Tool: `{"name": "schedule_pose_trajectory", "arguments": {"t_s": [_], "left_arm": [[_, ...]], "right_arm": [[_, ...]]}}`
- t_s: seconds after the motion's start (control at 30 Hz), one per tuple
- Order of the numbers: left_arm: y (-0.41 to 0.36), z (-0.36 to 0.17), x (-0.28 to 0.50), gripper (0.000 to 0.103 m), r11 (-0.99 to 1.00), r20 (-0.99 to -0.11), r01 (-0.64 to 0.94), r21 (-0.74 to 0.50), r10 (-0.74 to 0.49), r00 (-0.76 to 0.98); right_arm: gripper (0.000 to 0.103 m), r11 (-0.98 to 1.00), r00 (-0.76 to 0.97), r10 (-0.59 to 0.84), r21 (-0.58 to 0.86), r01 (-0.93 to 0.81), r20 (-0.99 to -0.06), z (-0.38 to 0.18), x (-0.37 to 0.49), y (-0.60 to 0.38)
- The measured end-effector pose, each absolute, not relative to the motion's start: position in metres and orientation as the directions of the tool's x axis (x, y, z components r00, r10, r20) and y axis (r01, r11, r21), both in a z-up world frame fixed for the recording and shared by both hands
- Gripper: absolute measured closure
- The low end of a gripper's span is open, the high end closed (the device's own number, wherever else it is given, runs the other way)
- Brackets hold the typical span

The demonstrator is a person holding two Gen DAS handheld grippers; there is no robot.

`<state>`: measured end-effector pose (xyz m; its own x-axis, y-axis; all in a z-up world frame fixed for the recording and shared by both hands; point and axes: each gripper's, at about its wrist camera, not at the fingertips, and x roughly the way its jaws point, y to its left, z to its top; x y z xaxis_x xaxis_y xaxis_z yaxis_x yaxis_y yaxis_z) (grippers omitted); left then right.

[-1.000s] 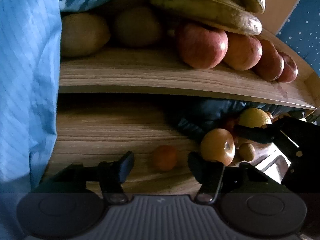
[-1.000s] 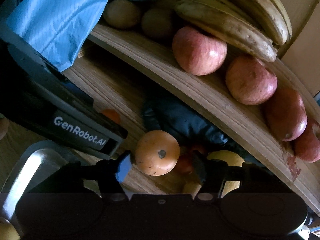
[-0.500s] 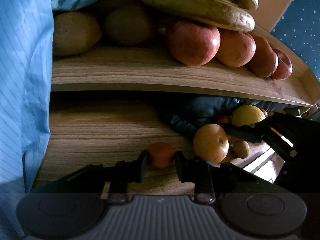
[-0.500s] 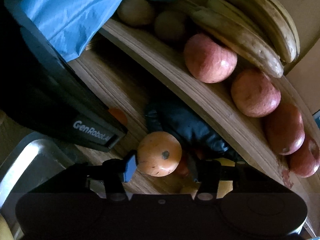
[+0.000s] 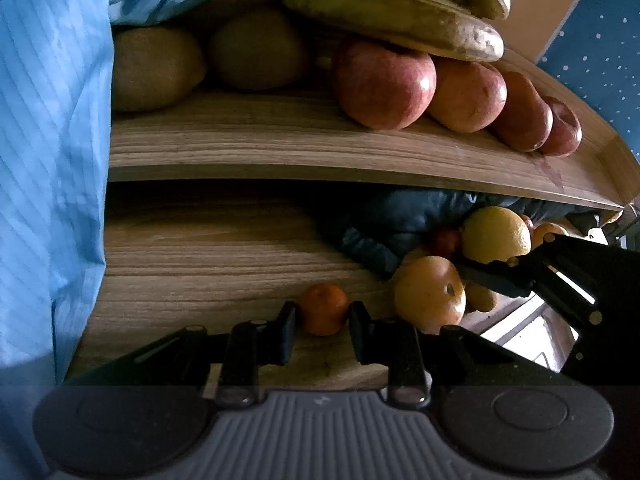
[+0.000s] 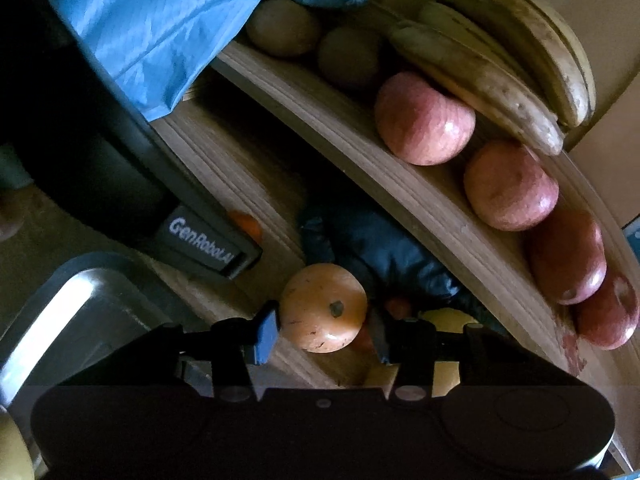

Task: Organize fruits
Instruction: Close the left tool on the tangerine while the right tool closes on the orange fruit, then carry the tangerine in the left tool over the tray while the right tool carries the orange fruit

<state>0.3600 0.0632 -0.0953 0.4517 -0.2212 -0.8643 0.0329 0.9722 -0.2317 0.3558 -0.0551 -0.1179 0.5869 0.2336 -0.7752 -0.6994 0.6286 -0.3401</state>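
Left wrist: dark cloth (image 5: 400, 224) behind fruit, apples (image 5: 384, 84) on shelf (image 5: 280, 148).

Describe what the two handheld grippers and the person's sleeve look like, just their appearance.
Both grippers are black. The left gripper has a ribbed grey body and black finger pads; its side reads GenRobot.AI in white. The right gripper shows a blue pad on one finger. The sleeve is light blue, faintly striped, with an elastic cuff.

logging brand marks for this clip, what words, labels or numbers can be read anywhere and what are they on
"GenRobot.AI": white letters on the dark side of the left gripper, seen in the right wrist view; the last letters are dim.
A small pale mark on the grey ribbed body at the bottom of the left wrist view: too small to read.
No stickers or labels show on the apples or bananas.
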Motion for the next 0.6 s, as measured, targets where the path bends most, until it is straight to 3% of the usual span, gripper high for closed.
{"name": "schedule_pose_trajectory", "arguments": {"t_s": [0.6], "left_arm": [[0.050, -0.076, 0.322, 0.072, 0.969, -0.844, 0.072, -0.236, -0.241, 0.479]], "right_arm": [[0.054, 0.683, 0.597, 0.230, -0.309, -0.661, -0.769, -0.096, 0.321, -0.082]]}}
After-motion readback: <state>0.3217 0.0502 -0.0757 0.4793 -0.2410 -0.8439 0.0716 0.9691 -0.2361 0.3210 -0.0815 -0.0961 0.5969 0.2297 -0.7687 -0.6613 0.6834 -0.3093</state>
